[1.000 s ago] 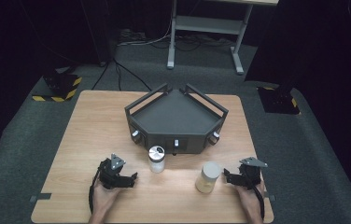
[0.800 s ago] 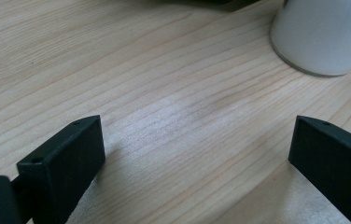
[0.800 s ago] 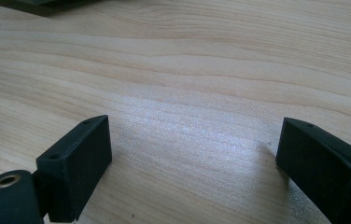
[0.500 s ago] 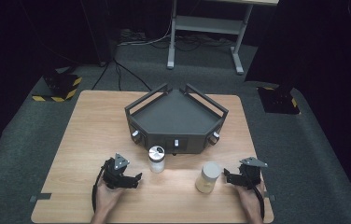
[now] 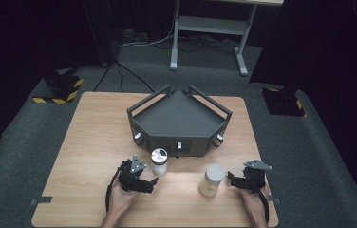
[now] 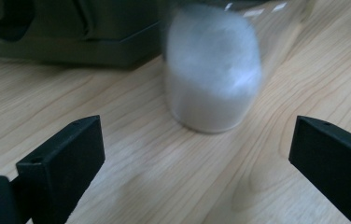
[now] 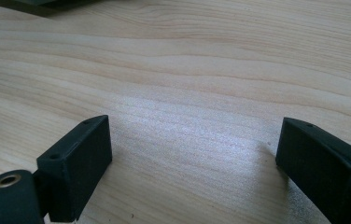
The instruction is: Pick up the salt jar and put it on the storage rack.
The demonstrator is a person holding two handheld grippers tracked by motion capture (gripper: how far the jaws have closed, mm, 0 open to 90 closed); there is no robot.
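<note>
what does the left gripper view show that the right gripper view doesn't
The left gripper view alone has a blurred jar of white powder standing ahead of the left hand-held gripper, between its wide-open jaws but untouched, plus the dark tray's side wall. The right gripper view alone has bare wood between the right hand-held gripper's open jaws. Both share the wooden table.
</note>
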